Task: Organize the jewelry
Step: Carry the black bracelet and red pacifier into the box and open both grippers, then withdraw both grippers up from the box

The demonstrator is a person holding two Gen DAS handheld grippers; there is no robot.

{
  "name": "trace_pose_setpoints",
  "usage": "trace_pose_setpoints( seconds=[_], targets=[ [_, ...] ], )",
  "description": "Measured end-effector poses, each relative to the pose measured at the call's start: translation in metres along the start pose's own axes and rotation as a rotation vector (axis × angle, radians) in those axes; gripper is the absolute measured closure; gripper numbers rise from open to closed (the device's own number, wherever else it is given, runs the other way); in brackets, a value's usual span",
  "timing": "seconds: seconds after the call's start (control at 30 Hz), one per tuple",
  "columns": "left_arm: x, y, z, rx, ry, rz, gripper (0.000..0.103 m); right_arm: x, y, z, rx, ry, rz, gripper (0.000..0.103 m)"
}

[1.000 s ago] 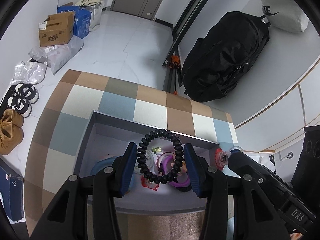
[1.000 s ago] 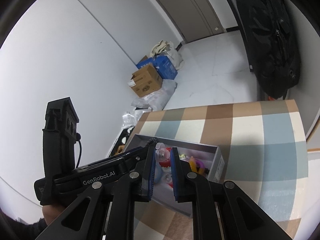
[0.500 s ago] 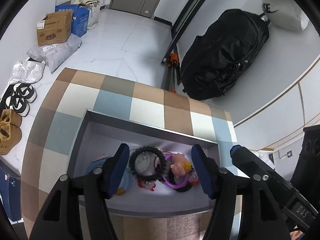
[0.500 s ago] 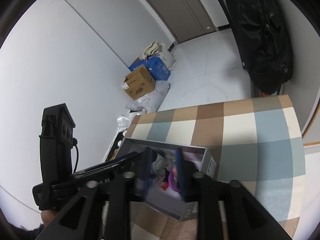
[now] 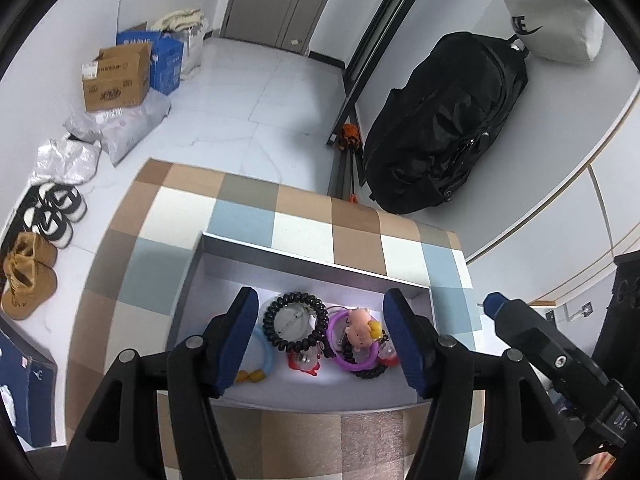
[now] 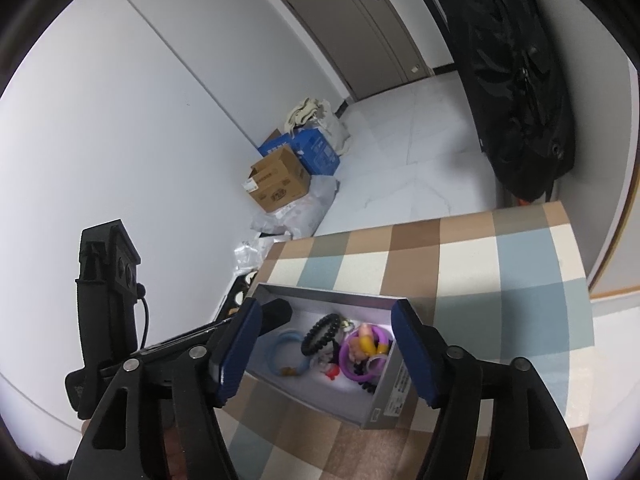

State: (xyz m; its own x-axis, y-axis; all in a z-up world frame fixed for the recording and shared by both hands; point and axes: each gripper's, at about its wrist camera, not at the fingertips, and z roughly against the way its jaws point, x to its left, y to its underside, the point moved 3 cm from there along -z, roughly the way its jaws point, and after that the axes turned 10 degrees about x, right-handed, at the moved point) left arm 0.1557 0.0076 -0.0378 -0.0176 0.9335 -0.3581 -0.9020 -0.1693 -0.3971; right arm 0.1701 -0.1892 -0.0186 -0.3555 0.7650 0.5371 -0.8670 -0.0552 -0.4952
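A grey box (image 5: pixel 304 264) stands on the checked table (image 5: pixel 248 216). In it lie a black beaded bracelet (image 5: pixel 294 326), a purple ring with a pink pig charm (image 5: pixel 354 340), a light blue ring (image 5: pixel 262 354) and small red pieces (image 5: pixel 304 362). My left gripper (image 5: pixel 320 340) is open and empty, above the box. My right gripper (image 6: pixel 326 354) is open and empty, above the box (image 6: pixel 384 400) from the right; the black bracelet (image 6: pixel 320 334) and purple ring (image 6: pixel 362 352) show between its fingers. The left gripper's body shows in the right wrist view (image 6: pixel 108 312).
The table's far edge (image 5: pixel 280 182) drops to a white tiled floor. On the floor are cardboard boxes (image 5: pixel 116 78), plastic bags (image 5: pixel 120 132), shoes (image 5: pixel 44 240) and a black bag (image 5: pixel 448 120) against the wall. The right gripper's body (image 5: pixel 560 360) is at the box's right.
My left gripper opened and let the black beaded bracelet drop into the box. My right gripper opened as well, and whatever small piece it held is no longer between its fingers. Both have lifted slightly.
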Motion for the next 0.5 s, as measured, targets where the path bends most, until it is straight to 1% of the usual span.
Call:
trace_pose_setpoints(
  seconds=[0.13,0.17,0.2,0.23,0.27,0.37,0.43,0.5],
  targets=[
    [-0.002,0.002,0.011,-0.048,-0.031,-0.021,0.042,0.007,0.003,0.009,-0.029,0.009,0.036,0.024],
    [-0.002,0.003,0.013,-0.058,-0.036,-0.025,0.041,0.009,0.005,0.01,-0.035,0.01,0.043,0.023],
    [-0.002,0.003,0.015,-0.066,-0.041,-0.028,0.039,0.01,0.006,0.012,-0.041,0.012,0.05,0.02],
    [-0.002,0.005,0.018,-0.082,-0.049,-0.029,0.033,0.012,0.007,0.013,-0.046,0.016,0.056,0.018],
    [-0.001,0.007,0.022,-0.1,-0.055,-0.029,0.029,0.013,0.009,0.015,-0.051,0.02,0.062,0.018],
    [0.002,0.011,0.031,-0.142,-0.072,-0.034,0.027,0.017,0.013,0.021,-0.071,0.031,0.081,0.015],
    [0.002,0.014,0.035,-0.16,-0.082,-0.039,0.027,0.02,0.016,0.025,-0.086,0.037,0.087,0.009],
    [0.002,0.017,0.04,-0.183,-0.099,-0.051,0.026,0.023,0.02,0.03,-0.106,0.039,0.095,0.006]
  ],
)
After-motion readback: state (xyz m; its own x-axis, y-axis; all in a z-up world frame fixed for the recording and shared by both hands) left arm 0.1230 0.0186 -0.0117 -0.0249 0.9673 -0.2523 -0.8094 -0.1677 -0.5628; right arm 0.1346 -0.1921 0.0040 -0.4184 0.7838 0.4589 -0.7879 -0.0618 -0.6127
